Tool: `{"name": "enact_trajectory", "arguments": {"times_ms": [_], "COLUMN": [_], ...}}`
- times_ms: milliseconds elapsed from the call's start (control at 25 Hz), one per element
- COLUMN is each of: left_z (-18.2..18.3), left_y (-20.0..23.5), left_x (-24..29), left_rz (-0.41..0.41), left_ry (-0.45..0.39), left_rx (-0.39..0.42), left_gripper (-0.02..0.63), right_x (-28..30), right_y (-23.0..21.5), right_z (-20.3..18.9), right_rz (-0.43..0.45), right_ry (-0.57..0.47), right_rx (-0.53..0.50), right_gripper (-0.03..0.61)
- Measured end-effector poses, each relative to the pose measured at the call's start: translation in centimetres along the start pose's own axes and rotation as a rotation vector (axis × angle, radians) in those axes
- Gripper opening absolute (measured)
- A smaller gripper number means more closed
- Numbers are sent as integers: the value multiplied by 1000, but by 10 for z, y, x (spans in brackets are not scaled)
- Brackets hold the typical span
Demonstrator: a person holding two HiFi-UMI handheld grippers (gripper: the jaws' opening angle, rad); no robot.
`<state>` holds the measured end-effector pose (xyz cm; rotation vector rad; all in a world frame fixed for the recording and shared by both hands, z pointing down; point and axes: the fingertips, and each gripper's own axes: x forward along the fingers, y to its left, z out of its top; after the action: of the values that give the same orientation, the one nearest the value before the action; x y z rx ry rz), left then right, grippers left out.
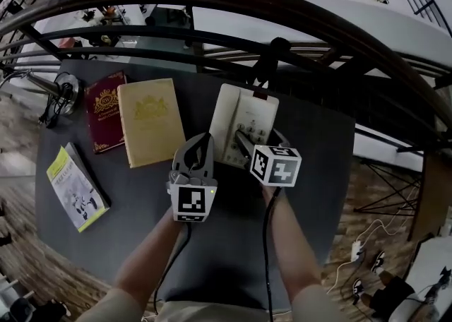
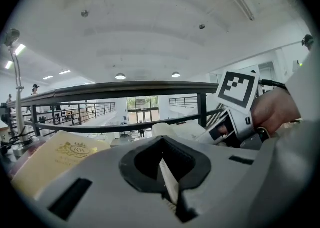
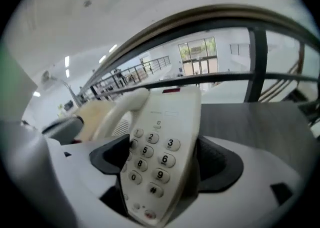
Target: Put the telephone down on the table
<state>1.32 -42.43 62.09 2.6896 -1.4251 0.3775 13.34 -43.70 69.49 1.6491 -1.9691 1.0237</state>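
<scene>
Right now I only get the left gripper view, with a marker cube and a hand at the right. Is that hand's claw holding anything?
Observer: In the right gripper view the right claw stands wide open, with the keypad end of a cream telephone between its jaws.
Visitor: Is the phone down yet?
Observer: The head view shows it lying on the dark table, handset in its cradle.
Visitor: What else is there?
Observer: A yellow-green booklet at the table's left edge.
</scene>
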Motion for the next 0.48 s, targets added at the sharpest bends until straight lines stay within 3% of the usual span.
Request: {"name": "enact_trajectory", "arguments": {"times_ms": [80, 280, 480], "left_z": [1, 1, 3], "left_y": [0, 0, 5], "left_x": [0, 2, 1], "left_rz": [-4, -14, 1], "left_ry": [-2, -2, 10], "left_rx": [3, 10, 7], "left_gripper": [3, 3, 3], "right_x": [-1, 0, -12], "right_y": [-3, -3, -9], "right_z": [0, 2, 9], "right_rz": [-39, -35, -117], "right_ry": [-13, -38, -63], "right_rx": [-64, -79, -124], "right_gripper": [388, 388, 387]}}
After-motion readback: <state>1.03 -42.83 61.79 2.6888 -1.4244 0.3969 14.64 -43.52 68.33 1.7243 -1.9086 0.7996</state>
